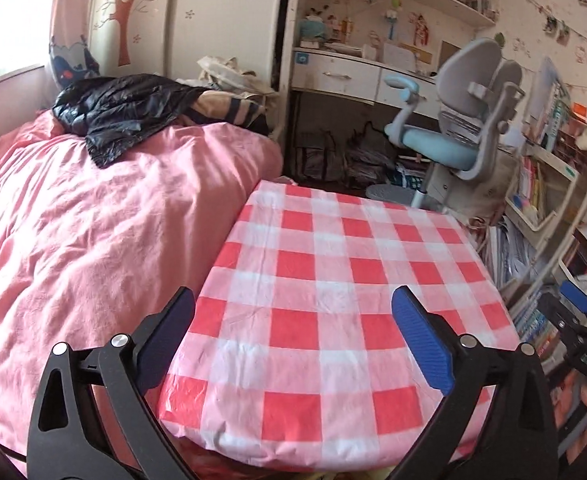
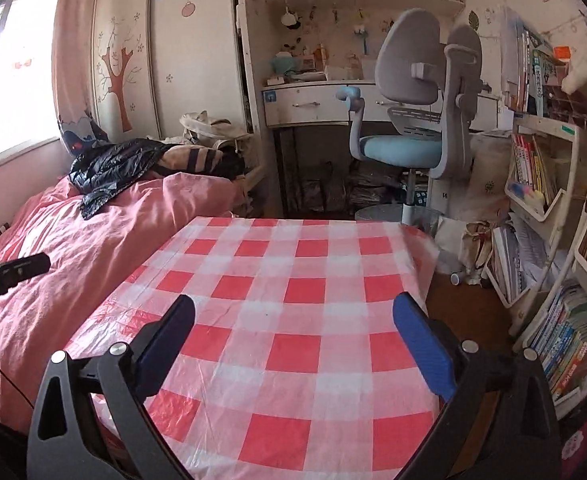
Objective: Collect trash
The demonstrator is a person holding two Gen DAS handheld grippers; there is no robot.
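A table with a red and white checked plastic cloth [image 1: 325, 300] lies in front of me; it also shows in the right wrist view [image 2: 293, 312]. I see no loose trash on it. My left gripper [image 1: 293, 328] is open and empty above the near part of the cloth. My right gripper [image 2: 293, 332] is open and empty above the cloth too. The right gripper also shows at the right edge of the left wrist view [image 1: 581, 320]. A black plastic bag [image 1: 121, 108] lies crumpled on the bed at the far left, also in the right wrist view [image 2: 113, 168].
A bed with a pink quilt [image 1: 93, 220] runs along the table's left side. A grey and blue desk chair [image 2: 417, 128] stands behind the table by a white desk [image 1: 357, 76]. Bookshelves [image 2: 541, 200] and stacked books crowd the right. A small cup [image 2: 455, 278] lies on the floor.
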